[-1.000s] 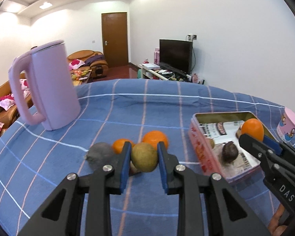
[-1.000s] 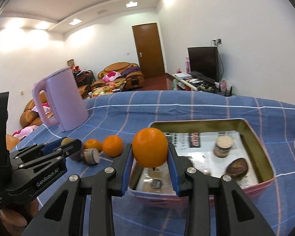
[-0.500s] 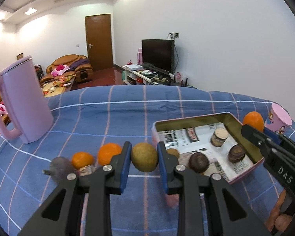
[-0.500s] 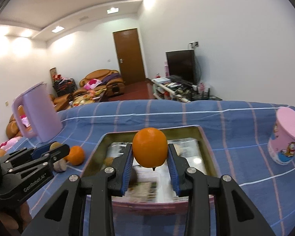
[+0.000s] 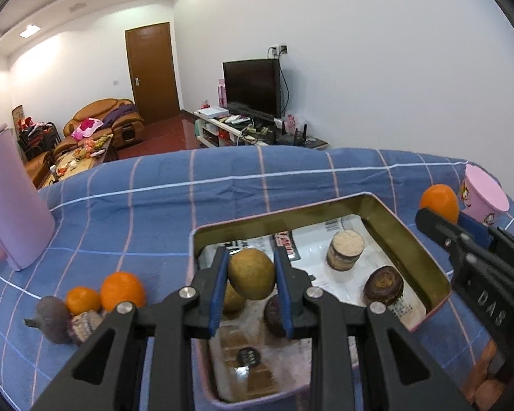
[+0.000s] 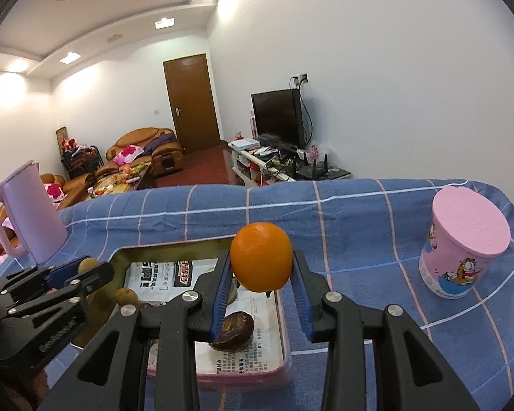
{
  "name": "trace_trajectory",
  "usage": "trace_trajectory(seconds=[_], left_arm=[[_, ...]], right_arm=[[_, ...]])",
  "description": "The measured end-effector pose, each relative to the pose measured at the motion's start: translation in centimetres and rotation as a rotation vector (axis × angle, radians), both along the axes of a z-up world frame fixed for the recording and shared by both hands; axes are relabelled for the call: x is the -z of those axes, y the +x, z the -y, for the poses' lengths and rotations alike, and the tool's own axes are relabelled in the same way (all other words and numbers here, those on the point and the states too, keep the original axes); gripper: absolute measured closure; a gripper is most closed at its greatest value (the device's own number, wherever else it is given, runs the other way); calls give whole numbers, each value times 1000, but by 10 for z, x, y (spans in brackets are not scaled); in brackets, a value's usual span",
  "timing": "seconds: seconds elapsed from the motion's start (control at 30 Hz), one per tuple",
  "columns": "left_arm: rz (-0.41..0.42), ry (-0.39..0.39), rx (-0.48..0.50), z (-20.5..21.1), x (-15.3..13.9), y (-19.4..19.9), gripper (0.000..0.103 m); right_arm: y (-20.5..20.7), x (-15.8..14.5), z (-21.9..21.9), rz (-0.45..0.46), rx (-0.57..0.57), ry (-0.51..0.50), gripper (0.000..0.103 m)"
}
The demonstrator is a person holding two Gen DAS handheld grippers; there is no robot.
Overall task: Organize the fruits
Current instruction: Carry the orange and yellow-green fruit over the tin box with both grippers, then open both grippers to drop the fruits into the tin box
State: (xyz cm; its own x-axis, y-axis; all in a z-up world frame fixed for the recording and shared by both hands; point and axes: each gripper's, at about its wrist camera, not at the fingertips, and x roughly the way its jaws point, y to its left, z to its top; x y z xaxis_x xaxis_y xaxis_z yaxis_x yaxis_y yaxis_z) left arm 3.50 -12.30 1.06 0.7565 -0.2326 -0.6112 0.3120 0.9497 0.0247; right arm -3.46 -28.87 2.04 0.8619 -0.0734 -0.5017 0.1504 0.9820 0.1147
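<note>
My left gripper (image 5: 251, 275) is shut on a round olive-brown fruit (image 5: 251, 278), held over the near left part of the pink-walled tin tray (image 5: 407, 236). Inside the tray lie a second olive fruit (image 5: 233, 299), two dark brown fruits (image 5: 383, 285) and a cut piece with a pale face (image 5: 345, 250). My right gripper (image 6: 261, 267) is shut on an orange (image 6: 261, 262) above the tray's right wall (image 6: 284, 339). The left gripper (image 6: 82, 270) also shows at the left edge of the right wrist view. Two oranges (image 5: 121, 291) and dark fruit pieces (image 5: 51, 318) lie on the cloth left of the tray.
A pink kettle (image 5: 7, 202) stands at the far left on the blue checked cloth (image 5: 257, 178). At the far right stands a pink cartoon cup (image 6: 462, 239), upside down. Beyond the table's far edge are a sofa, a TV stand and a door.
Both grippers have moved to the right with their fruits. The left one now hangs over the tray instead of the loose fruits; the right one has passed from the tray's left to its right wall.
</note>
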Motion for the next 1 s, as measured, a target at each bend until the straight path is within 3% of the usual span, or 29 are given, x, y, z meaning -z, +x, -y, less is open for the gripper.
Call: trace_trajectory(seconds=[0.4,1.0], left_arm=[[-19,67,-45,8,17,13,75],[-44,117,-33,18,28,15,75]], right_arm=[[15,15,-15,-80,-41,-56,67],[20,22,-20,-127,-101,-18,67]])
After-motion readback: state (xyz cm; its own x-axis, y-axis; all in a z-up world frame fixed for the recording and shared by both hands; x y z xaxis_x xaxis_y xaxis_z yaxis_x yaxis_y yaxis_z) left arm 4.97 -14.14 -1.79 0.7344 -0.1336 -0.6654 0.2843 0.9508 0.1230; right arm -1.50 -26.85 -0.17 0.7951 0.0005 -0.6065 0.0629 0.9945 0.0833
